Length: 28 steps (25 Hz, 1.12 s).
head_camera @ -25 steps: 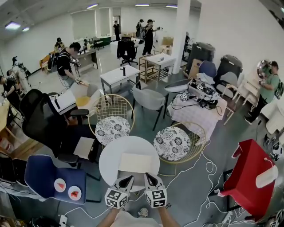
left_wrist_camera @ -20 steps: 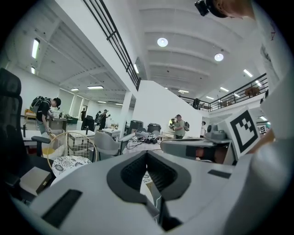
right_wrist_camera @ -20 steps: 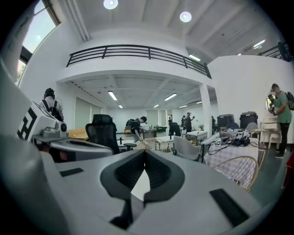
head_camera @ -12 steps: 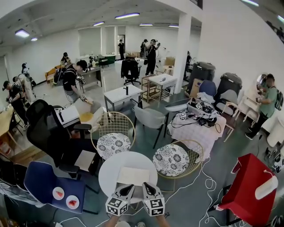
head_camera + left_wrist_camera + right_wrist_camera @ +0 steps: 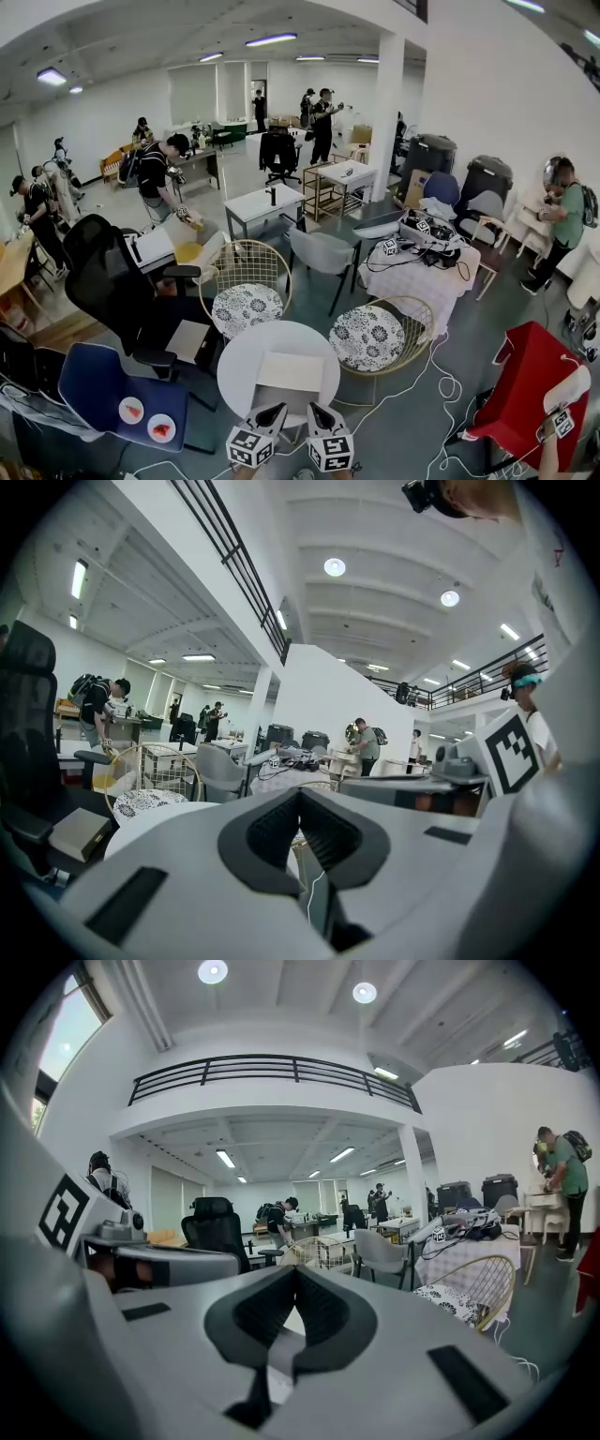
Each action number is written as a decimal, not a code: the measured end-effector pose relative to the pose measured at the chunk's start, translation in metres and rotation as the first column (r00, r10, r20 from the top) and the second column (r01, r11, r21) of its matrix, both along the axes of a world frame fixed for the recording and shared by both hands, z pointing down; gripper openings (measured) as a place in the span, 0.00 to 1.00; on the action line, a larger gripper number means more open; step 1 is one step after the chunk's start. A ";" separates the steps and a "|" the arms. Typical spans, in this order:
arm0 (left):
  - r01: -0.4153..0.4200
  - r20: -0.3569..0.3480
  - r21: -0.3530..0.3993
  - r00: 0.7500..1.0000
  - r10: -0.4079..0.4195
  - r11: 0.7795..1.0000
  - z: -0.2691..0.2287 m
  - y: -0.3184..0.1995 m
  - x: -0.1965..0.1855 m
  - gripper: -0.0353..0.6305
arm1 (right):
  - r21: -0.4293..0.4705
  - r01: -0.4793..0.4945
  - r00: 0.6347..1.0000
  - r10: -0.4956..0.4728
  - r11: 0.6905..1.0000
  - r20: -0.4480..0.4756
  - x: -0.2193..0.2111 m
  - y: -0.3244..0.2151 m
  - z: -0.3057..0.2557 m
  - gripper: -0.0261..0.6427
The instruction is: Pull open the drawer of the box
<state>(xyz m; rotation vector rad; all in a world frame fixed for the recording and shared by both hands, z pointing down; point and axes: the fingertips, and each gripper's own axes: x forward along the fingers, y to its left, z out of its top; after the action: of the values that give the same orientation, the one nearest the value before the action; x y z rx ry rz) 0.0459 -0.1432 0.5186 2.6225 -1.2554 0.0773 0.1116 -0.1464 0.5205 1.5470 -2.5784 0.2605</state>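
Probably light and stiff, the pale box (image 5: 290, 371) on the round white surface (image 5: 242, 358) may slide, so brace its top and pull the drawer front; left gripper (image 5: 277, 411) and right gripper (image 5: 313, 410) hang closed and empty just short of it.

a round white table (image 5: 234, 373) served as the landmark. just behind it stood two gold wire chairs with patterned cushions, one (image 5: 246, 306) at its back left, the other (image 5: 367, 337) at its right. left of the table, a blue chair (image 5: 98, 380) bore two small plates (image 5: 132, 410). a red chair (image 5: 525, 370) stood well apart to its right.
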 end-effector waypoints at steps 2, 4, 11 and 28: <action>-0.009 -0.002 0.006 1.000 0.009 1.000 -0.001 0.012 -0.005 0.07 | -0.001 -0.002 1.000 0.002 1.000 -0.017 -0.008 0.014 0.002 0.06; -0.017 -0.005 0.014 1.000 0.017 1.000 -0.002 0.027 -0.011 0.07 | -0.003 -0.005 0.999 0.005 1.000 -0.034 -0.016 0.031 0.004 0.06; -0.027 -0.019 0.005 0.999 0.027 1.000 0.003 0.115 -0.048 0.07 | -0.012 -0.012 0.998 0.011 1.000 -0.069 -0.059 0.120 0.011 0.06; -0.019 -0.021 -0.033 1.000 0.018 0.999 0.026 0.256 -0.084 0.07 | -0.045 -0.036 0.995 0.031 0.998 -0.094 -0.087 0.265 0.030 0.06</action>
<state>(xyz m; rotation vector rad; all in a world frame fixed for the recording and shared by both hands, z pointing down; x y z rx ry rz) -0.0379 0.1127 0.5448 2.6001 -1.2129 0.0739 0.0250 0.1186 0.5508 1.5490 -2.4601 0.2444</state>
